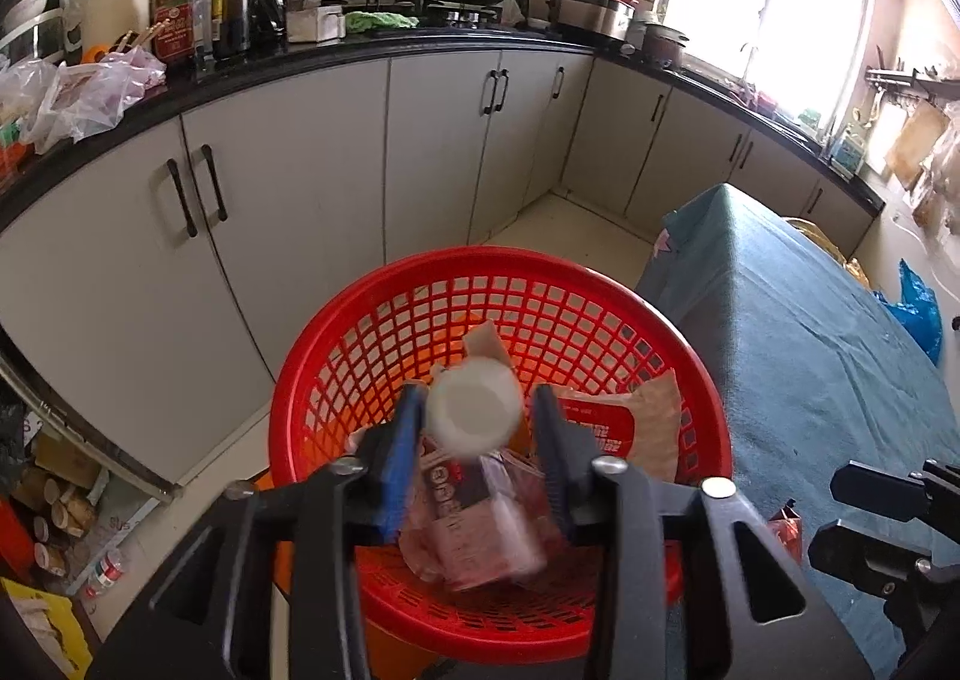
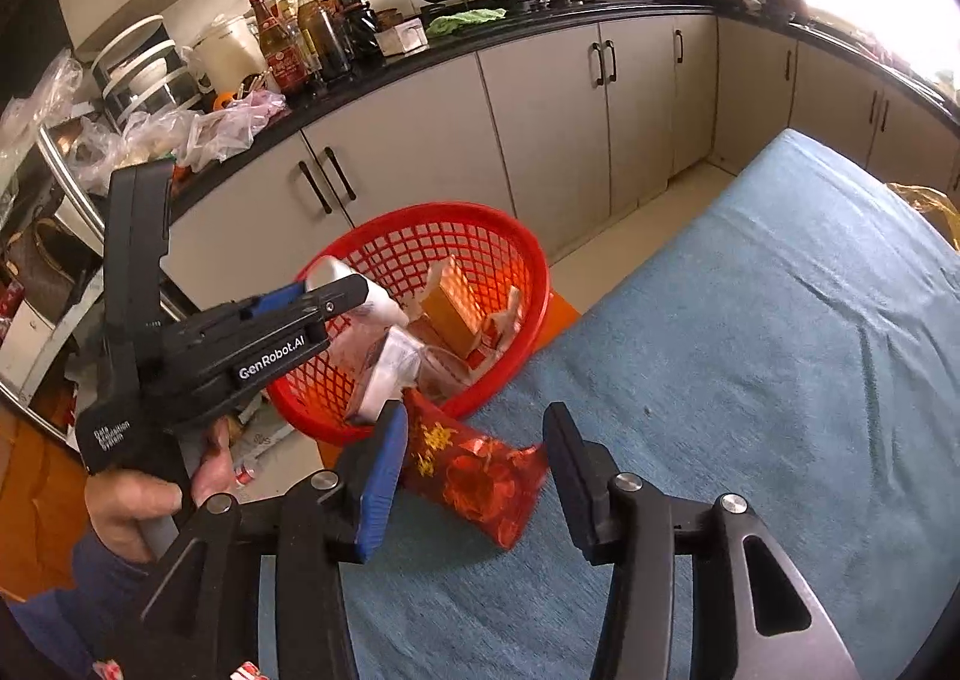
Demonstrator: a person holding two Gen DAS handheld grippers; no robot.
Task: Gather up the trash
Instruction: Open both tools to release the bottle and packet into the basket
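The left tool [image 1: 474, 416] is clamped on a white bottle [image 1: 474, 410] over the red basket [image 1: 420, 272]; letting go crooked could bounce it out. The right tool [image 2: 474, 464] is apart around a red packet [image 2: 480, 476].

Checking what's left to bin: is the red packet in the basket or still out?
Out. The red packet lies on the blue cloth, beside the red basket, between the open right claw fingers.

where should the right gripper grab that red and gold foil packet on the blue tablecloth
Grip the red and gold foil packet across its narrow middle, coming from above and the near side. It lies flat and crumpled on the blue tablecloth, between the open fingers of the right gripper, its long axis slanting toward the red plastic mesh basket. A flat pinch across the width suits it.
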